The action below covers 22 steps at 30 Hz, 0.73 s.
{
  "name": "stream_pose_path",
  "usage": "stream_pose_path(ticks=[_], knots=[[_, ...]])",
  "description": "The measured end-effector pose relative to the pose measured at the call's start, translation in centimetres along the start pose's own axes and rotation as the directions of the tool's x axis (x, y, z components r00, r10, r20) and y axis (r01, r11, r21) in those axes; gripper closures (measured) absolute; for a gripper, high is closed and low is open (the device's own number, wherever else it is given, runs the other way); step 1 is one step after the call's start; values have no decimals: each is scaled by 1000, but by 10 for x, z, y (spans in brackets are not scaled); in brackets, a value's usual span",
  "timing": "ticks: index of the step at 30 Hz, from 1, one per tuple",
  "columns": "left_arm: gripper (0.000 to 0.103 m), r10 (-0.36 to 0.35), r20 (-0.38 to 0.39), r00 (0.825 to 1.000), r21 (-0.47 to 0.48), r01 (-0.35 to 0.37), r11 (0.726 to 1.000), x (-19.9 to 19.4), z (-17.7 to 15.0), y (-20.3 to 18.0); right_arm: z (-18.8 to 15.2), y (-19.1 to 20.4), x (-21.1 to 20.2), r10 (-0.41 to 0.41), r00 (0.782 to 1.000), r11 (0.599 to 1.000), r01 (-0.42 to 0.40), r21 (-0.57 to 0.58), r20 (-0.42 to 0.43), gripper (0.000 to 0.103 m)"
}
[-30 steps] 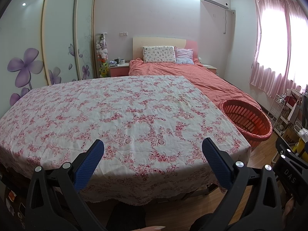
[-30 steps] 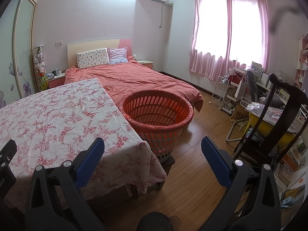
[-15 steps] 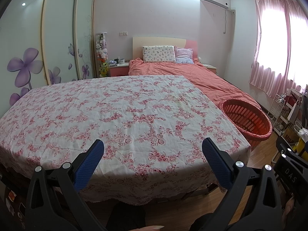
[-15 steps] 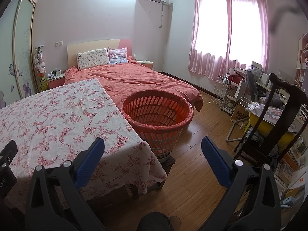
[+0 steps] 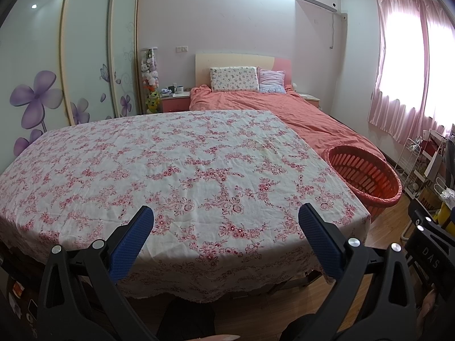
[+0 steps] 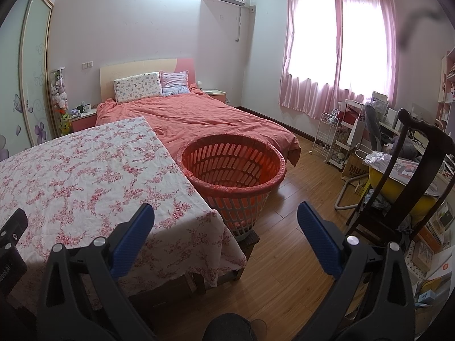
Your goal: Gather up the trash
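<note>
Bedroom scene. Bed [image 5: 284, 108] with salmon-pink duvet at back, headboard against the far wall, two pillows [image 5: 234, 78] at its head. In front of it a table under a floral tablecloth [image 5: 170, 170], red-pink print on white; its cloth top shows only the print, no loose trash that I can make out. Table's long axis runs left-right in the left wrist view.

Orange-red slotted basket [image 6: 231, 167] stands upright, mouth up, round so no long axis, lined with a thin red bag over the rim. It sits on the wood floor [image 6: 284, 255] just beside the table's right edge, between table and bed foot. Inside looks empty as far as visible.

Left gripper [image 5: 226, 221] hovers over the near table edge, jaws spread wide, nothing between the blue pads [image 5: 133, 238]. Basket is off to its right, well outside the jaws.

Right gripper [image 6: 226, 221] also spread wide, nothing held; basket lies ahead and just above the gap between its fingers, apart from them.

Dark wooden chair [image 6: 412, 170] at right, white wire trolley [image 6: 332, 139] near the pink curtains [image 6: 338, 48]. Sliding wardrobe doors [image 5: 85, 56] with purple flowers at left.
</note>
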<state>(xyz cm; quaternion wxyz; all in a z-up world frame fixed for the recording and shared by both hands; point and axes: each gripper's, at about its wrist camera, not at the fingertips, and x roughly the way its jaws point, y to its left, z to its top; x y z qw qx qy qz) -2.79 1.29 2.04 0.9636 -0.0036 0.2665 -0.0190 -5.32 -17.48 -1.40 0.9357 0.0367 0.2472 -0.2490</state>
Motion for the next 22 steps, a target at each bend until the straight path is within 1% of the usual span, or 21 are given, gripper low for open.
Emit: stream_pose_path(ticks=[22], knots=[[3,-4,-9,1000,2,4,1000,0,-3,-1,-1,2,1,5,1000,1000,-5,-4,-4,5]])
